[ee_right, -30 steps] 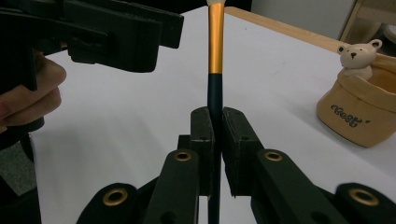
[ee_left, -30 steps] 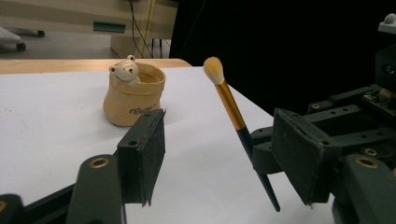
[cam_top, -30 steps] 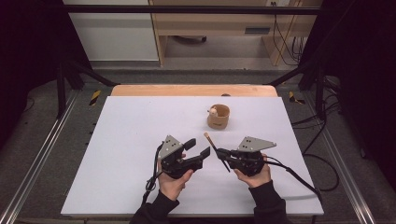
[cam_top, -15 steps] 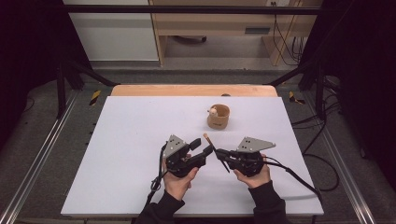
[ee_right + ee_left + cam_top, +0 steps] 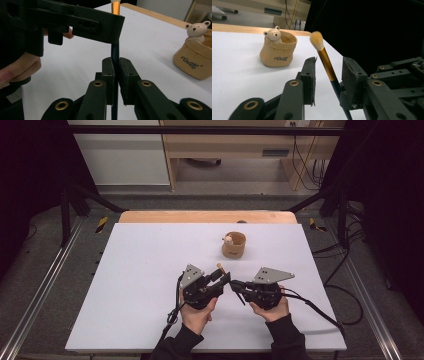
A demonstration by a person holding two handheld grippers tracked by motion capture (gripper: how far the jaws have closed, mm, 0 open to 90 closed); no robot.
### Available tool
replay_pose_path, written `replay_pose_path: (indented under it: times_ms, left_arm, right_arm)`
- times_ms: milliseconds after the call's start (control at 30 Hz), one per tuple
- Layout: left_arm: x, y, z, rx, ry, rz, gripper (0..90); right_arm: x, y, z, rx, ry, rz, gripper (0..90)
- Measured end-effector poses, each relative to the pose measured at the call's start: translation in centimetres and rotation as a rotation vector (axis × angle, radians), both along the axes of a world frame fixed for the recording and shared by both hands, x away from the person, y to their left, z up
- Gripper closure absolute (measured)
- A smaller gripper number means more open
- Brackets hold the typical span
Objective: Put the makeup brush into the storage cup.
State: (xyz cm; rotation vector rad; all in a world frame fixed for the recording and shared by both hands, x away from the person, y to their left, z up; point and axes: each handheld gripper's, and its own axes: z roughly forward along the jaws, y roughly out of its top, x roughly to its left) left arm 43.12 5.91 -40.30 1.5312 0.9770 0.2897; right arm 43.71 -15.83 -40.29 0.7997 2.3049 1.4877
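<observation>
The right gripper (image 5: 115, 67) is clamped tight on the dark handle of a makeup brush (image 5: 325, 60), holding it upright above the white bench (image 5: 140, 270) with its pale bristle tip raised. The left gripper (image 5: 328, 75) has come in from the side, and its jaws have just been closing around the brush's gold ferrule; the brush stands between the pads, but a gap shows on each side, so they do not yet press on it. The work appears to be a handover in mid-course: the brush is lifted and presented, the second grip not yet made. The small bear-decorated pot (image 5: 233, 244) stands well apart farther back on the bench, a likely place for the brush, though nothing is in it yet.
</observation>
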Motion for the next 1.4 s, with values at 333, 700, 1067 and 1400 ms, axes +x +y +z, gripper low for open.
replay_pose_path:
  times_ms: [333, 700, 1067, 1400]
  left_arm:
    - [0.0, -0.2, -0.1, -0.012, 0.016, 0.007, 72.1]
    - [-0.1, -0.3, 0.0, -0.029, 0.028, 0.001, 76.5]
    - [-0.2, -0.1, 0.2, -0.032, 0.001, -0.046, 83.3]
    - [0.1, 0.0, 1.0, 0.063, -0.055, -0.057, 83.3]
  right_arm:
    - [0.0, 0.1, 0.0, 0.001, -0.002, 0.002, 83.4]
    - [0.0, 0.1, 0.0, 0.002, -0.004, 0.005, 83.4]
    - [-0.3, -0.1, 0.3, -0.009, -0.037, -0.003, 85.7]
    - [-0.5, -0.6, 0.8, 0.013, -0.051, -0.030, 65.8]
